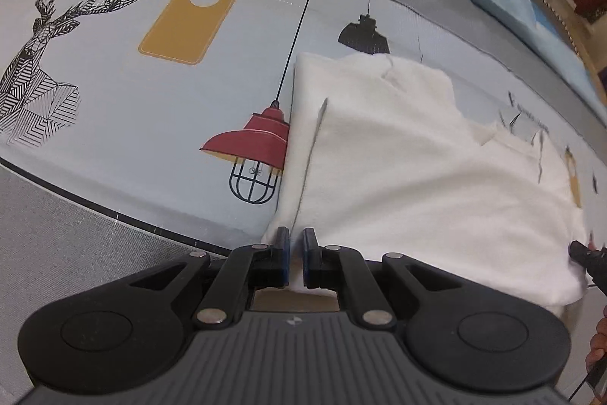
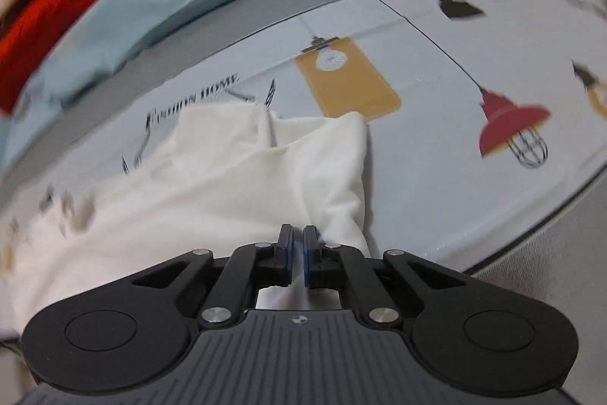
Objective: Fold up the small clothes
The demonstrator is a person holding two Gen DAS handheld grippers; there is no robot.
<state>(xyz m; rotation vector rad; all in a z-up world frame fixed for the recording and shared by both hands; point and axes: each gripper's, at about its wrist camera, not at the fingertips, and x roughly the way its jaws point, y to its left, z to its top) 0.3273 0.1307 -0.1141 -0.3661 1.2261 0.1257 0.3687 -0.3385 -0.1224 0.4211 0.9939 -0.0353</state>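
both jaws pinch the white garment (image 1: 417, 158) on the printed bedsheet (image 1: 151, 82).

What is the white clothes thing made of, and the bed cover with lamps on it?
The small white garment looks like soft matte cotton knit: it creases and slumps. The pale blue printed bedsheet seems to be smooth woven fabric, lying flat with crisp printed lamps.

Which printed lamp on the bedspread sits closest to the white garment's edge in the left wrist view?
The red caged lamp: its shade nearly meets the white garment. The yellow lamp lies farther off, and the black lamp sits just beyond its far edge.
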